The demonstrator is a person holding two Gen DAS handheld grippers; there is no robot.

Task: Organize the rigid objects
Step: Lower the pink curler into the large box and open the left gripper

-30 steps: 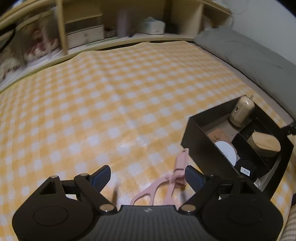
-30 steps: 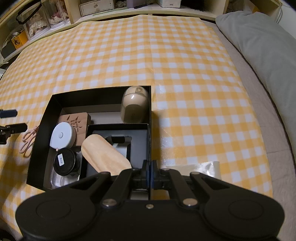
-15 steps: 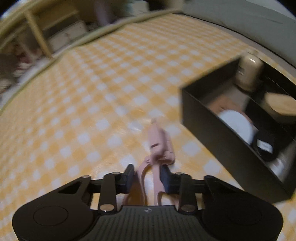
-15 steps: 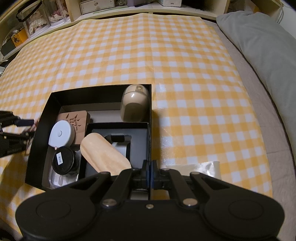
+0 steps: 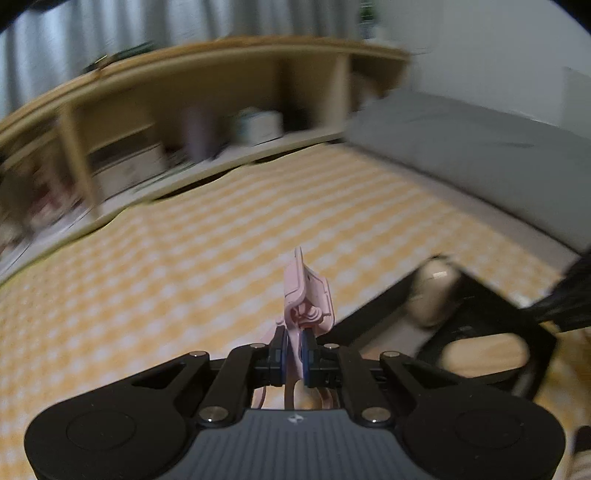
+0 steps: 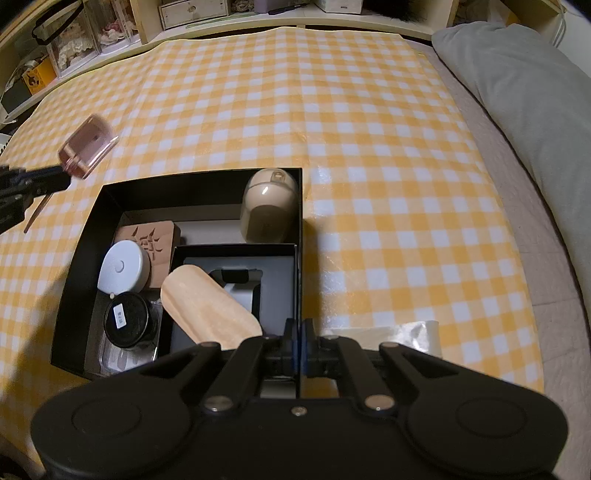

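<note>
My left gripper (image 5: 291, 350) holds a pink eyelash curler (image 5: 306, 291) off the checked cloth, its jaws closing tight on the handle. From the right wrist view the curler (image 6: 86, 147) hangs left of and above the black box (image 6: 85, 236), at the tip of the left gripper (image 6: 55, 179). The box holds a beige rounded device (image 6: 267, 206), a white round case (image 6: 122, 267), a carved wooden tile (image 6: 155, 236), a black jar (image 6: 125, 319) and an oval wooden piece (image 6: 207, 306) lying over a smaller inner box (image 6: 236, 251). My right gripper (image 6: 297, 343) is shut on the box's right wall.
The yellow checked cloth (image 6: 332, 110) covers the surface. A grey cushion (image 6: 517, 92) lies along its right side, and wooden shelves (image 6: 221, 14) with small boxes stand behind it. A clear plastic wrapper (image 6: 391, 332) lies by the box's near right corner.
The left gripper's jaws went from wide open to shut on the pink curler, then lifted it off the cloth and swung up toward the box. The right gripper stayed still.
</note>
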